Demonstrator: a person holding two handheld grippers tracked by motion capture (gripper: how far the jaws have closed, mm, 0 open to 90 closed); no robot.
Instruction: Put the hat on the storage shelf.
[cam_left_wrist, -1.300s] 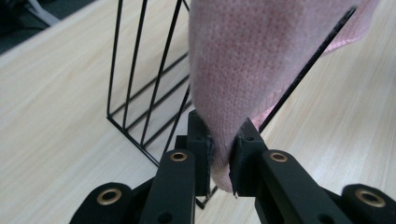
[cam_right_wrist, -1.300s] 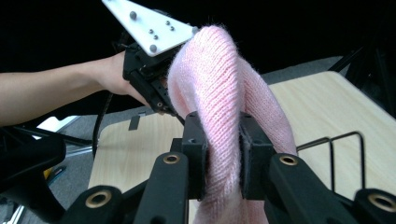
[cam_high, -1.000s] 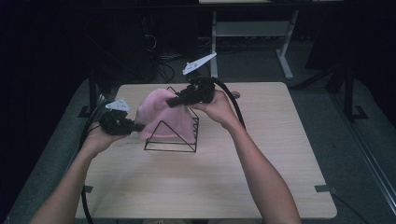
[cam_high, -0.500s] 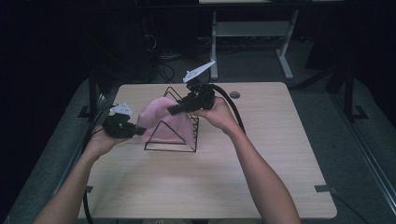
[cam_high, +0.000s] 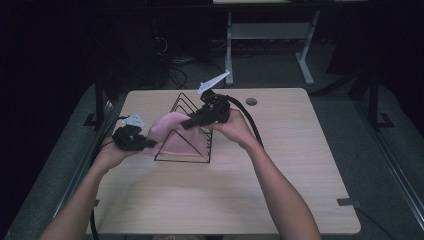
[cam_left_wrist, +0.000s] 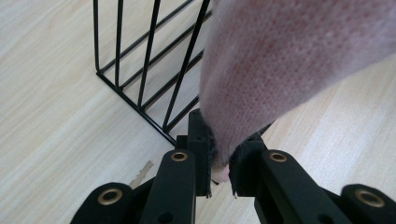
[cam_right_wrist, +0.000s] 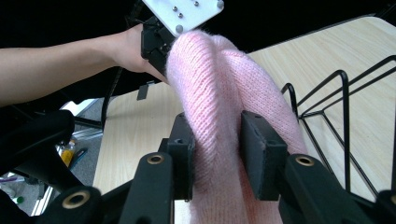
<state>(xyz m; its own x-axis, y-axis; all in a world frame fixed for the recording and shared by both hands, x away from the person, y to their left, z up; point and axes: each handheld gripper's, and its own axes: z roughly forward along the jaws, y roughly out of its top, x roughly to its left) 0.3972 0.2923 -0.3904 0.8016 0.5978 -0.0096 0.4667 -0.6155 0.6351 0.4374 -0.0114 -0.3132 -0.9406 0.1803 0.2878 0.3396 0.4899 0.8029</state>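
Pink knit cloth (cam_high: 175, 135) over wire rack (cam_high: 192, 107); left gripper (cam_left_wrist: 219, 175) clamped on cloth; right gripper (cam_right_wrist: 217, 154) just loosening around it

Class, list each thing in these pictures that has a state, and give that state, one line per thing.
Pink knitted garment: draped over the wire rack, held at one end.
Wire rack: upright on the table.
Left gripper: shut on the garment's edge.
Right gripper: jaws have just been opening, garment between them, pads barely touching it.
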